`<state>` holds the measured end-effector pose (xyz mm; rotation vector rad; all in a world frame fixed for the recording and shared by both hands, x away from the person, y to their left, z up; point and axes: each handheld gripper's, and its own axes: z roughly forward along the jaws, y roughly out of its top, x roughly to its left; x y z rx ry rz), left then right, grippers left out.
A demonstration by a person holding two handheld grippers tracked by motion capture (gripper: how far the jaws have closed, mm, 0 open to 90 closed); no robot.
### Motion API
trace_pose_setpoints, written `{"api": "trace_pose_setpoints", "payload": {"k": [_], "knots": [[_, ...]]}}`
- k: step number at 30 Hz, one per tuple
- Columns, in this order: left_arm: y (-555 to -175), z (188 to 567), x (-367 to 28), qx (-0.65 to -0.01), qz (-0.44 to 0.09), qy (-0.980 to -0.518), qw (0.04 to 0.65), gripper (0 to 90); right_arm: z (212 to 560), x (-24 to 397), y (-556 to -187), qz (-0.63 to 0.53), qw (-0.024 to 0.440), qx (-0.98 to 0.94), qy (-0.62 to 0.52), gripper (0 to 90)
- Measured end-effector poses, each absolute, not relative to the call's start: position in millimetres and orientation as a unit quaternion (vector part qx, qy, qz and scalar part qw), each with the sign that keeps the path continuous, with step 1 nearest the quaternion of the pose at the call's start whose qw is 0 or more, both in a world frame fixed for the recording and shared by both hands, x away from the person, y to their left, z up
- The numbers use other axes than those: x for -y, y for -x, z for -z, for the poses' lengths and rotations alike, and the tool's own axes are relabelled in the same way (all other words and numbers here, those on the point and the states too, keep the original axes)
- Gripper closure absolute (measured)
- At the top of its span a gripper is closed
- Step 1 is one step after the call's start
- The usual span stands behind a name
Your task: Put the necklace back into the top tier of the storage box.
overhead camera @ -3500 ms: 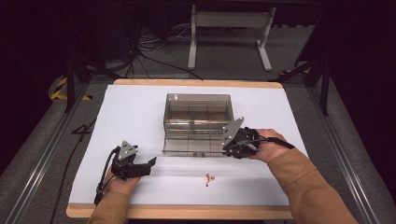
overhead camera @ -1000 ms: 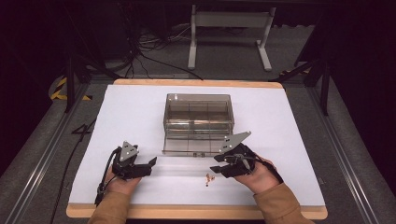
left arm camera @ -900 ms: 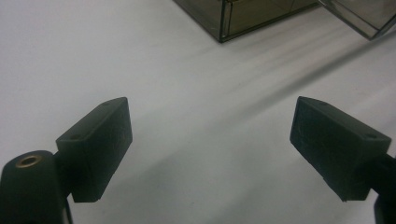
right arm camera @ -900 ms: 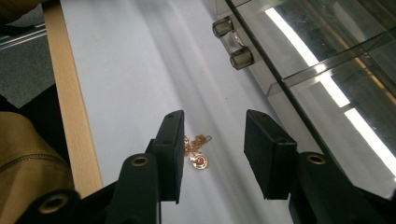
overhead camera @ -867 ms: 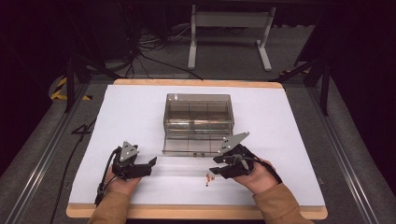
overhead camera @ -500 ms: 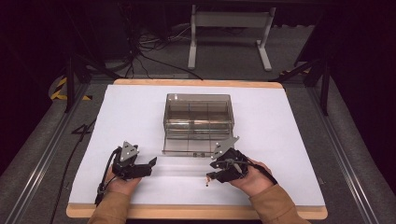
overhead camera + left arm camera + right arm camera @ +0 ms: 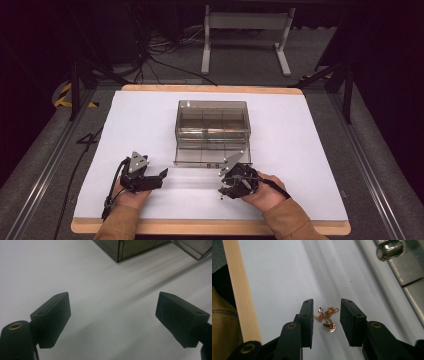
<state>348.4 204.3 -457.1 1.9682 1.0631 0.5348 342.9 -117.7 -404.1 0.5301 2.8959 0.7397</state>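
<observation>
Near the front edge, the right gripper [image 7: 326, 322] straddles a small gold chain [image 7: 326, 318] on the white sheet, jaws part-open and not yet closed on it. The left gripper [image 7: 112, 320] rests wide open, empty. Farther off, the open box [image 7: 212, 131] probably awaits the chain; pickup and placing remain.

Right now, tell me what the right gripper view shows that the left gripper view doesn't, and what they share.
The right gripper view alone shows a rose-gold chain in a small heap on the white table cover, lying between the right gripper's fingers, plus the table's wooden edge. The left gripper view alone shows the left gripper wide open over bare cover, with a corner of the smoky clear box beyond. Both show the white cover.
</observation>
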Motion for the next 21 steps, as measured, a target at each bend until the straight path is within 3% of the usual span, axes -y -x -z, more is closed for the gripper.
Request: {"api": "trace_pose_setpoints", "payload": {"k": [12,21], "knots": [[-348.4,457.1,-204.3,-0.422,-0.212,-0.781,0.408,13.4,417.0,111.0,-344.2,-0.219,0.057,-0.960,-0.164,65.5],[-348.5,457.1,-204.2,-0.422,-0.211,-0.781,0.409,13.4,421.5,109.8,-344.6,-0.216,0.055,-0.962,-0.157,73.8]]}}
